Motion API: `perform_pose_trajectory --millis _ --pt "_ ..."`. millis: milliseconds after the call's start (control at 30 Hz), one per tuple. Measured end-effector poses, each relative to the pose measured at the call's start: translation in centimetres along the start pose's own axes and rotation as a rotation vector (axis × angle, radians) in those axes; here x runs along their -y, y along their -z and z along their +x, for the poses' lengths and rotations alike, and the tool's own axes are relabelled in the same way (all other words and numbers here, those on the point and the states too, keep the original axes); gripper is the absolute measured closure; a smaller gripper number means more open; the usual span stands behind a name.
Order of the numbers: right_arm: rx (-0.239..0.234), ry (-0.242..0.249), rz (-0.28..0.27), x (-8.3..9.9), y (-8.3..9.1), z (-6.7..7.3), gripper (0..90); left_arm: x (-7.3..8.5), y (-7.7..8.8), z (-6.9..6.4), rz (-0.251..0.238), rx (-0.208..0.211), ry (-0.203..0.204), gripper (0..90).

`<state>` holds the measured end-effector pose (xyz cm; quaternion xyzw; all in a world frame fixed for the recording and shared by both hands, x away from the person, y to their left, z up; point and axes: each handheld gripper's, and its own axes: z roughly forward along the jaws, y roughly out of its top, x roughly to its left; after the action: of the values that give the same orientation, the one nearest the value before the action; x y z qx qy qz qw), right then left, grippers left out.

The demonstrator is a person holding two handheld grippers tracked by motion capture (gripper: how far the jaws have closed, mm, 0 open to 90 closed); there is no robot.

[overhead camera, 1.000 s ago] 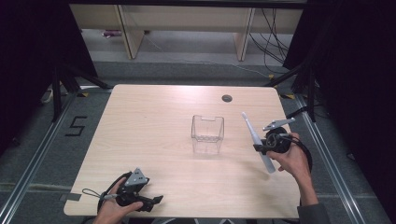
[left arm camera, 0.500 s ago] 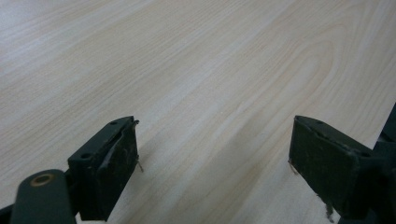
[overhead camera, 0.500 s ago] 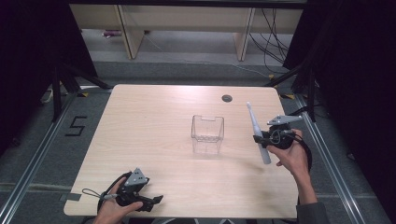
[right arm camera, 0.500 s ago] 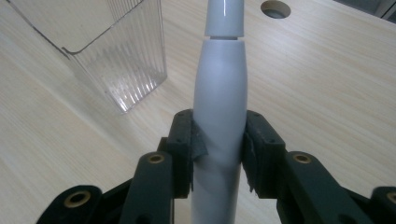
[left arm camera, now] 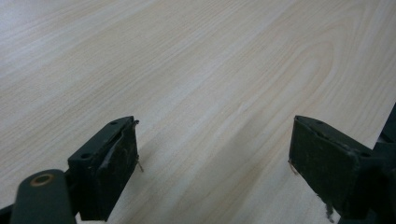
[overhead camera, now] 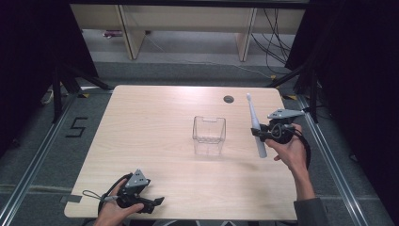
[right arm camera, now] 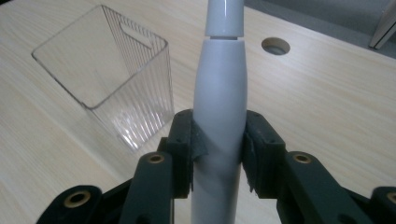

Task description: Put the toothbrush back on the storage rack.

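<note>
Spanning most of the high view, the pale wood desk [overhead camera: 155, 136] carries one loose thing, a clear plastic container [overhead camera: 209, 135] with ribbed walls and an open top, standing near the middle and a little toward the right edge. It looks light and thin-walled, so a knock from a tool would probably slide or tip it.

Next down in size, the right gripper [overhead camera: 263, 134] is held above the desk between the container and the right edge, with its fingers [right arm camera: 187, 140] clamped on the thick lower body of a white electric toothbrush [overhead camera: 255, 127]. The toothbrush stands nearly upright, tilted slightly, its narrow neck and head pointing away toward the far edge and its butt end hanging below the grip. It is well clear of the desk surface and just to the right of the container, not touching it.

As a thing to handle, the toothbrush looks rigid and moderately weighty in the handle, with a smooth, glossy, rounded shell that could slip or swivel between flat pads. The wide handle section, where it is gripped now, is the sound place to hold; the slim neck is the weaker part.

At the near left corner, the left gripper [overhead camera: 141, 200] rests low with its fingers [left arm camera: 109, 172] wide apart and nothing between them.
</note>
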<state>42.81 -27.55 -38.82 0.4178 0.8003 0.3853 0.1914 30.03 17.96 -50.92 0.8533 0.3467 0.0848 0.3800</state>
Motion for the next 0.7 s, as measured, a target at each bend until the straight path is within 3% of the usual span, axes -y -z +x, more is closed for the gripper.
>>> perform_pose_trajectory --millis 133,167,200,233,300,367,400,433,500,567,700 --pt "-0.017 0.017 -0.020 -0.5 -0.2 0.1 66.6 0.0 -0.1 -0.1 -0.001 0.002 -0.003 14.9" --pt "-0.016 -0.001 -0.039 -0.6 -0.2 0.4 66.6 0.0 -0.1 0.0 0.000 0.002 -0.003 14.9" --pt "-0.025 0.032 -0.045 -0.8 -0.2 0.3 66.6 0.0 -0.1 -0.1 -0.010 0.003 0.009 14.9" --pt "-0.032 0.024 -0.046 -0.9 -0.2 0.4 66.6 0.0 -0.1 -0.1 -0.010 0.002 0.011 14.9" --pt "-0.015 0.031 -0.066 -1.2 -0.1 0.6 66.6 0.0 0.0 0.0 0.000 0.000 -0.001 14.9" --pt "-0.024 0.018 -0.079 -1.4 -0.1 0.9 66.6 0.0 0.0 0.0 0.000 0.000 -0.001 14.9" --pt "-0.026 0.034 -0.077 -1.5 -0.1 0.8 66.6 0.0 -0.1 -0.1 -0.011 0.002 0.011 14.9" --pt "-0.028 0.016 -0.076 -1.7 0.0 1.1 66.6 0.0 -0.1 -0.1 -0.012 0.003 0.010 14.9" --pt "-0.014 0.055 -0.098 -1.9 0.0 1.0 66.6 0.0 0.0 0.0 -0.002 0.001 -0.003 14.9" --pt "-0.020 0.030 -0.106 -2.1 0.0 1.3 66.6 0.0 0.0 0.0 -0.002 0.001 -0.002 14.9" --pt "-0.036 0.051 -0.118 -2.6 -0.2 1.3 66.6 0.0 0.0 -0.1 -0.013 0.003 0.007 14.9"
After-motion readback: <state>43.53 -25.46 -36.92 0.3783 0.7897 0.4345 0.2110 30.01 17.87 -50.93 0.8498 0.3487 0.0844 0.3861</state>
